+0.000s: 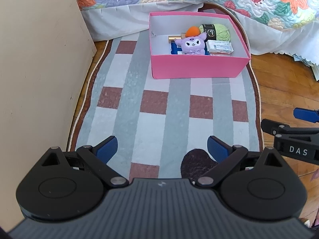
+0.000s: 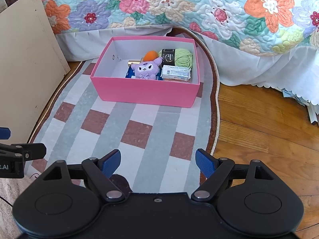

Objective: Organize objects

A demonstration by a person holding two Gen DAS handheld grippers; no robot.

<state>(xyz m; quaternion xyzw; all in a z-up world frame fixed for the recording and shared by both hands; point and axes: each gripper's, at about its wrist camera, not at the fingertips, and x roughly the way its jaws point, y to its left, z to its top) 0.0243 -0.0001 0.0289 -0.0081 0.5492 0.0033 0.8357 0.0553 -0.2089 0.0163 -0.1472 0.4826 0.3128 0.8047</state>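
Heads up, both your left gripper and right gripper hang wide open and empty over the rug, with everything piled in the pink box, so reaching in carelessly risks snagging the purple plush or tipping that light cardboard wall.

**Bright daylight, sharp centre, bent edges**

Soft daylight is filling both views evenly. Sunlight is warming the wood floor at the right, giving it a mild sheen. The pink box is casting only a faint shadow on the rug, and its white inner walls are shading slightly toward the near side. Fisheye distortion is curving the quilt and the beige panel at the edges. The middle is staying crisp; corners are darkening.
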